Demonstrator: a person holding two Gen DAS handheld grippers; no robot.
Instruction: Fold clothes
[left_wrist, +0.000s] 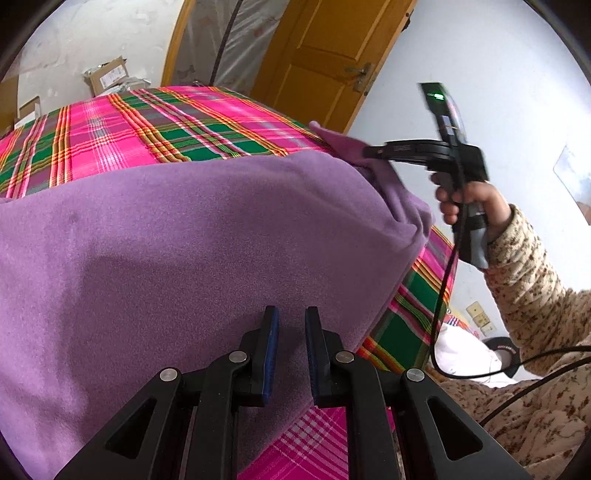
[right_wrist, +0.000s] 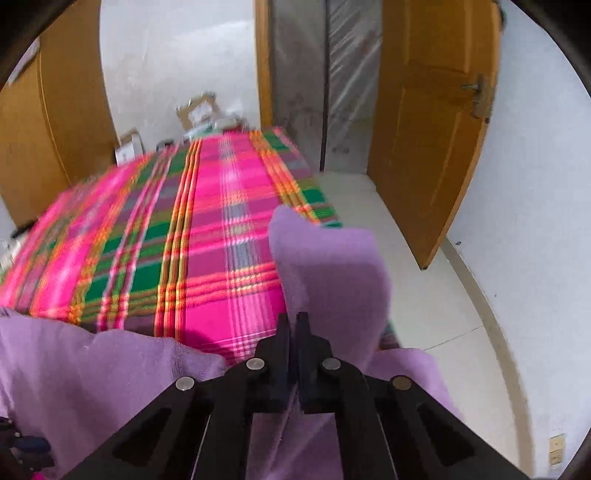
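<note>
bed under a plaid sheet
a pink, green and orange plaid sheet (left_wrist: 155, 125) covers the bed; a purple fleece garment (left_wrist: 192, 236) lies spread directly over its near part.

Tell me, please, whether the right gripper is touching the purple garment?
Touching. The right wrist view shows the right gripper shut on a fold of the purple garment, which rises from between its fingers.

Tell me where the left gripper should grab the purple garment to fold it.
Probably the near hem of the purple garment, approached from the near edge of the plaid sheet. It lies flat just ahead of the left gripper, while the right gripper already pinches the far corner.
</note>
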